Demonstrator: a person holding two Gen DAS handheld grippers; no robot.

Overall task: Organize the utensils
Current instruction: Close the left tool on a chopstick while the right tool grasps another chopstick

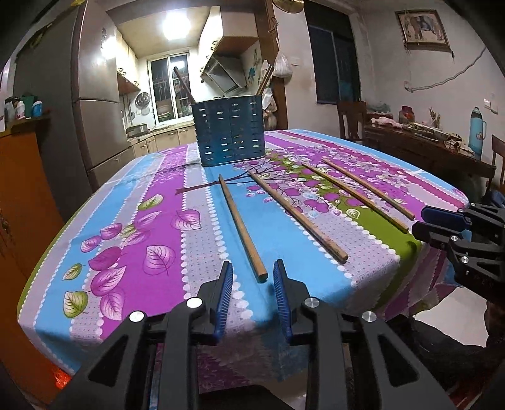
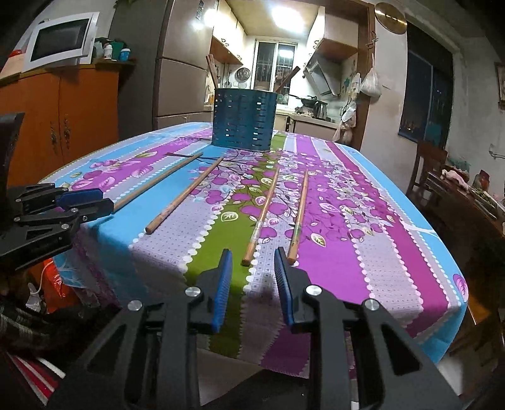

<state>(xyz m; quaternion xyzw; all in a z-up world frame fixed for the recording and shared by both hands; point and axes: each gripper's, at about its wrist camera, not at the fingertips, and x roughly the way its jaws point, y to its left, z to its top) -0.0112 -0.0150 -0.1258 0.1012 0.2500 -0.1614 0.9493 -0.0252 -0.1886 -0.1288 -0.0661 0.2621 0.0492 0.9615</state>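
The blue holder [image 1: 230, 131] hides its own contents; only a few stick ends rise above its rim, too dim to identify. In the right wrist view, the left gripper [image 2: 94, 202] covers the near end of the leftmost chopstick [image 2: 157, 179]. Both gripper bodies run off the lower picture edges. The bench [image 1: 126, 195] underside stays unseen beneath the cloth.

No readable text, labels, brands or nos. anywhere. Framed picture [image 1: 422, 27] on the wall shows an animal figure, no caption legible. Small bottles [image 2: 115, 50] atop the orange cabinet [image 2: 63, 104] are too small and dim to read, and the blue flask [image 1: 476, 131] on the side table carries only a pattern. Tablecloth [image 1: 164, 227] has leaves and stripes, no lettering
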